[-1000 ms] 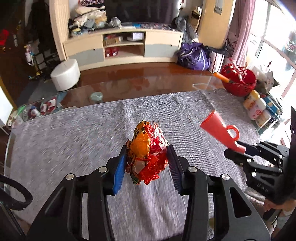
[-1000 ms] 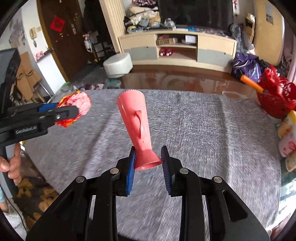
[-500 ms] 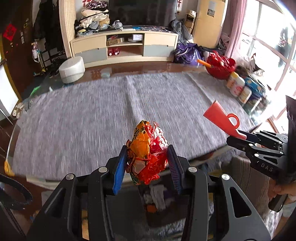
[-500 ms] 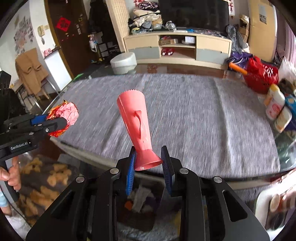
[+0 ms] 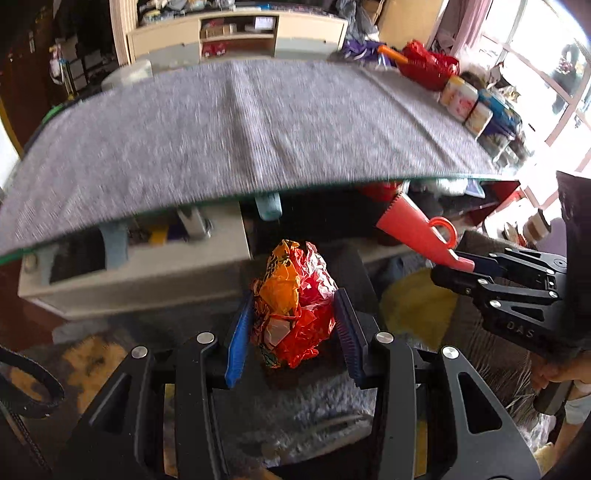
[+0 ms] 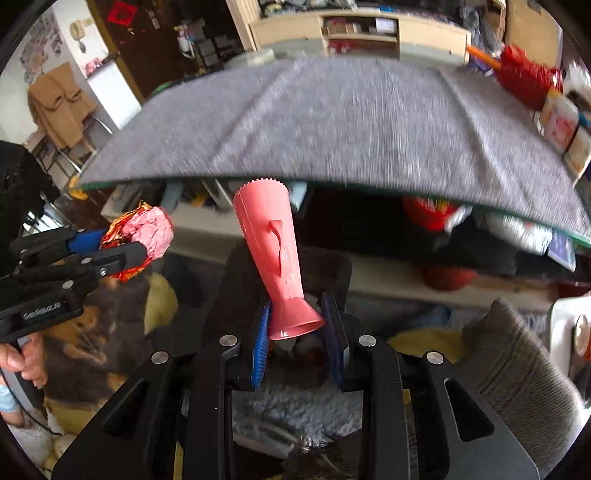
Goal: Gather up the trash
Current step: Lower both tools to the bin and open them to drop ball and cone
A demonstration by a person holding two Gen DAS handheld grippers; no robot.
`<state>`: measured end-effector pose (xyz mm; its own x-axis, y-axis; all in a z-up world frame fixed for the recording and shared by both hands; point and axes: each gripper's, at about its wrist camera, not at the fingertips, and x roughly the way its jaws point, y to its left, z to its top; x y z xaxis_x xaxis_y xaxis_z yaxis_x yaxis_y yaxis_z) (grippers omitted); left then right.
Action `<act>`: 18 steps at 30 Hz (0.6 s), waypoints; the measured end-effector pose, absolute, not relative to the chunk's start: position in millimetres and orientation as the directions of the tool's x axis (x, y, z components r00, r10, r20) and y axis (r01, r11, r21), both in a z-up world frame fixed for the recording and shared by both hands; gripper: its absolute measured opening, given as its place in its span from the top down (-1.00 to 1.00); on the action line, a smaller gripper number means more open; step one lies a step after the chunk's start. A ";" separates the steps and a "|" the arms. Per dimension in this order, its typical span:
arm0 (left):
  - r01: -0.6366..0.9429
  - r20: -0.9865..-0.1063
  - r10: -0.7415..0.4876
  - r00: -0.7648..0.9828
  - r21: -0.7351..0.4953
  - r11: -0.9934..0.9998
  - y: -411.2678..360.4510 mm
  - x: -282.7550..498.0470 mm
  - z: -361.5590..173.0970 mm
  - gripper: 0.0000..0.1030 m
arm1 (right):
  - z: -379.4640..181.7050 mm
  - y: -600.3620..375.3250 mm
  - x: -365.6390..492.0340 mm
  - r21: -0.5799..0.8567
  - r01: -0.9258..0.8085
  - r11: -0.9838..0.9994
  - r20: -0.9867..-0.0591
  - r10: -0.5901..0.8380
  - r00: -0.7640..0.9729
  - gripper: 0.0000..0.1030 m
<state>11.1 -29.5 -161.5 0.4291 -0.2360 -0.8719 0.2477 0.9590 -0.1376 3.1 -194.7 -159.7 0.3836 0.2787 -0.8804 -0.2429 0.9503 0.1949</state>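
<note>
Messy living room, and both cameras look down past the near edge of the grey-clothed table at the floor stuff below it.

Closest in, the left gripper is clamped on a crumpled red-orange wrapper, blue pads pressing both sides of it. The right gripper is pinched on the flared foot of a pink plastic cup, which sticks up and away from the fingers. Right under both of them sits a dark bin, I think, though it's blurry and mostly hidden, so I can't say for sure. Beyond that comes the shelf under the table, then the TV cabinet and a red basket at the far side.

My guess at the step: both bits of trash are picked up and being carried to the drop. Next move needs each piece lined up over the bin mouth before the fingers let go, the tall cup especially, since it could tip out sideways.

Compared to a second ago, both hands have swung back off the tabletop and dropped lower. The cloth filled the view then; now it's up top and the floor is showing. Grips look unchanged.
</note>
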 end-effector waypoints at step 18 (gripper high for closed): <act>0.243 -0.944 -0.261 0.203 -0.210 0.947 -40.7 32.3 -276.8 0.20 | -262.8 -173.3 41.3 0.230 -0.145 0.962 -0.951 0.254 0.176 0.45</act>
